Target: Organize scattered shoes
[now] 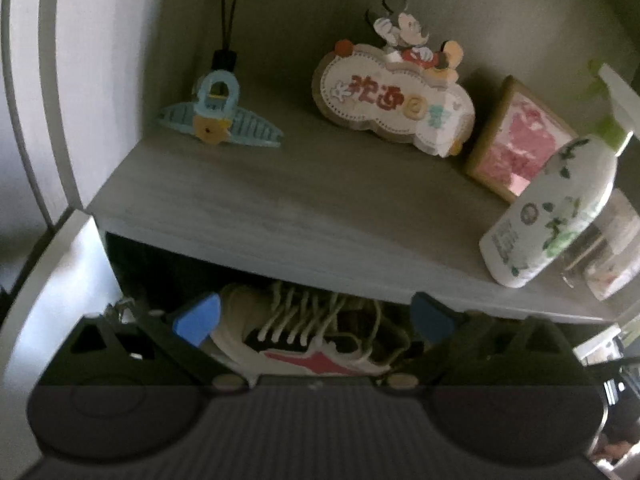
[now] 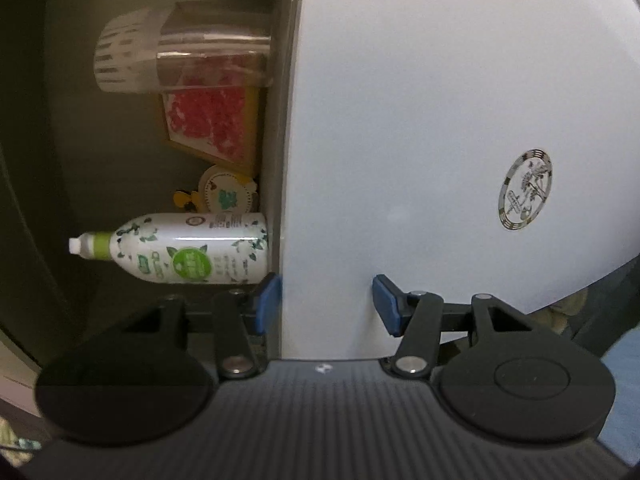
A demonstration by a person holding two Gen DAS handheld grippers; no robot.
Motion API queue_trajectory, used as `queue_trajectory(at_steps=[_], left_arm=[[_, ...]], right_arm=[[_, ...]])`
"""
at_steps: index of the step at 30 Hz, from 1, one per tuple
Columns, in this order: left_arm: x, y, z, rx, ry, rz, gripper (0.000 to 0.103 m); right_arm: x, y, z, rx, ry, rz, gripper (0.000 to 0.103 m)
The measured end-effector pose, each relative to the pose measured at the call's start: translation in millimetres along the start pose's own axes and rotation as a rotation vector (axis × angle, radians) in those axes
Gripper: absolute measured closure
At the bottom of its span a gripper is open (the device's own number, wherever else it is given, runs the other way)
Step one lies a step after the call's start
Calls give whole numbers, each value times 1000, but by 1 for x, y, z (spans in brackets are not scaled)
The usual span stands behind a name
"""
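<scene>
In the left wrist view a white sneaker [image 1: 316, 356] with a pink star stripe, black trim and loose white laces lies in the dark compartment under a grey shelf [image 1: 280, 216]. My left gripper [image 1: 315, 318] points down at it with its blue pads wide apart, and the shoe shows in the gap between them. The right wrist view is rolled on its side. There my right gripper [image 2: 327, 304] stands partly open against a white cabinet door [image 2: 400, 120]. One pad is past the door's edge, the other in front of its face. No shoe is in that view.
On the shelf stand a blue hair clip [image 1: 218, 118], a cartoon mouse welcome sign [image 1: 392, 100], a pink framed picture [image 1: 520, 140], a white green-printed bottle [image 1: 552, 208] and a reed diffuser [image 1: 228, 28]. A white door [image 1: 52, 288] hangs open at left. The bottle [image 2: 180, 250] and a clear box [image 2: 212, 52] show beside the round sticker [image 2: 525, 190].
</scene>
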State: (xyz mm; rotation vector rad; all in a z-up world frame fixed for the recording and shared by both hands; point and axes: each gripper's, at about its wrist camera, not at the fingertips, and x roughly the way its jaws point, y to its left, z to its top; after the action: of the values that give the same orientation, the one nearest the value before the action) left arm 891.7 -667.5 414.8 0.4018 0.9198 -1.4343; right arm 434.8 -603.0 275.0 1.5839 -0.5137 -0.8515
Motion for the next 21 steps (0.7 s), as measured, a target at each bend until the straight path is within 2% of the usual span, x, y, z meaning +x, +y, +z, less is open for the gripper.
queue_trajectory(at_steps=[4, 9, 16, 18, 21], left_arm=[[-4, -8, -12, -38, -47, 96, 1], [-12, -14, -26, -113, -57, 189, 1], [-37, -11, -63, -307, -76, 334, 1], [-49, -13, -81, -359, -86, 370, 1], [-62, -18, -101, -382, -89, 406, 1]], right_arm=[[27, 8, 23, -53, 54, 6, 48], [27, 5, 28, -63, 112, 12, 48], [31, 8, 45, -85, 223, 2, 48], [33, 16, 50, -158, 277, -14, 49], [32, 34, 56, -351, 357, -59, 56]])
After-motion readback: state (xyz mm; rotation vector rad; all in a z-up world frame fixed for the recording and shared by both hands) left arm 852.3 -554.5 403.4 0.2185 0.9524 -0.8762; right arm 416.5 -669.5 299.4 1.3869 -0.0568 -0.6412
